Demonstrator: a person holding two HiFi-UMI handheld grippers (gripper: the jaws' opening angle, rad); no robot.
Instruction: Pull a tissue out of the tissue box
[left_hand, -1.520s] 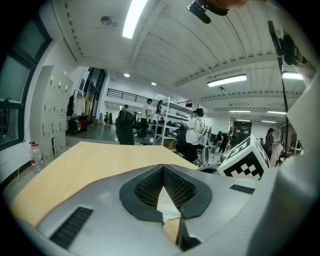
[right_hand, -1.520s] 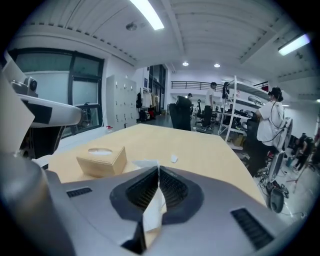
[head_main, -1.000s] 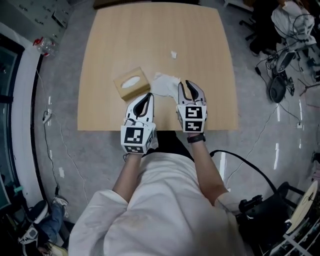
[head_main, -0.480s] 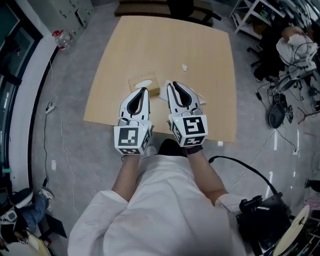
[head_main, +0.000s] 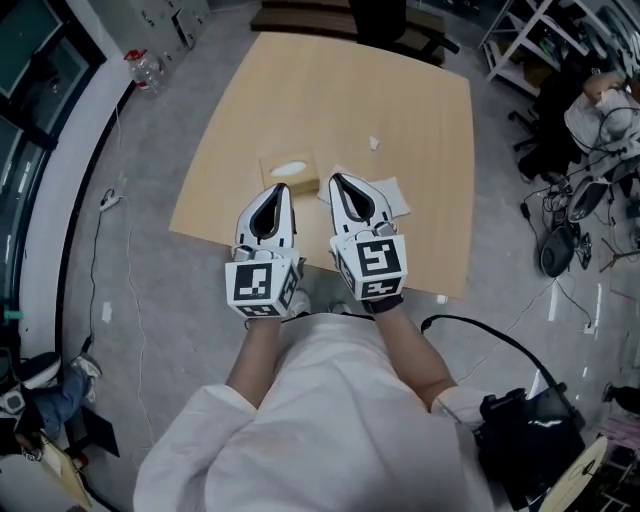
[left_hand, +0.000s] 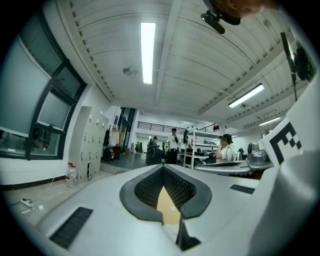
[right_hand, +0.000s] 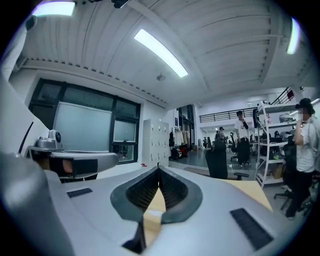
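Observation:
A tan tissue box (head_main: 289, 170) with an oval slot sits on the wooden table (head_main: 300, 90) near its front edge. A white tissue (head_main: 393, 196) lies flat on the table to the right of the box, partly hidden behind my right gripper (head_main: 334, 178). That gripper's jaws have just been closing, and their tips now meet with nothing between them (right_hand: 159, 168). My left gripper (head_main: 280, 187) is also shut and empty (left_hand: 163, 166). Both are held level above the table's front edge, clear of the box and the tissue.
A small white scrap (head_main: 374, 143) lies further back on the table. A dark chair (head_main: 380, 15) stands at the far end, a plastic bottle (head_main: 143, 68) on the floor at left. At right are shelving, cables and a seated person (head_main: 600, 110).
Both grippers have risen from the table towards the camera. The right jaws went from open to shut. The tissue stays on the table beside the box.

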